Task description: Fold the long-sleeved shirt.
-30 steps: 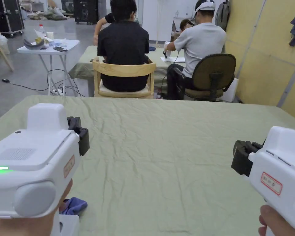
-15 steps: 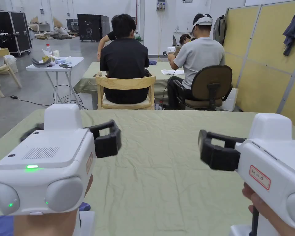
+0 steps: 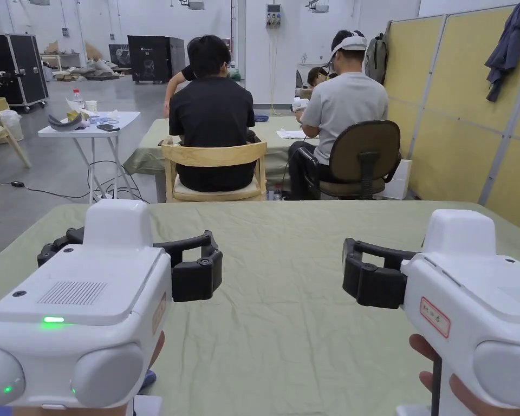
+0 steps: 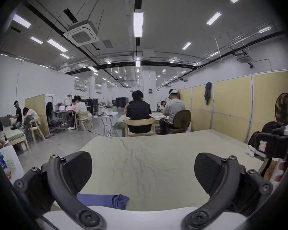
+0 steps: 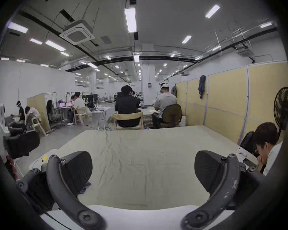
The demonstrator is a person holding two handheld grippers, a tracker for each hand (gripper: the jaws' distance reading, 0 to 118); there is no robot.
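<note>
While both claws, left claw (image 3: 129,254) and right claw (image 3: 356,271), hang spread and empty over the green tabletop (image 3: 286,325), I log the blue shirt (image 4: 105,200) bunched off its near-left edge: pinch it first, then spread it flat centrally.

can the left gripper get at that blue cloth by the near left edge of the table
Probably yes. The left gripper is open and empty, the blue cloth lies just below and behind its jaws, uncovered; it would have to pull back and dip down.
</note>
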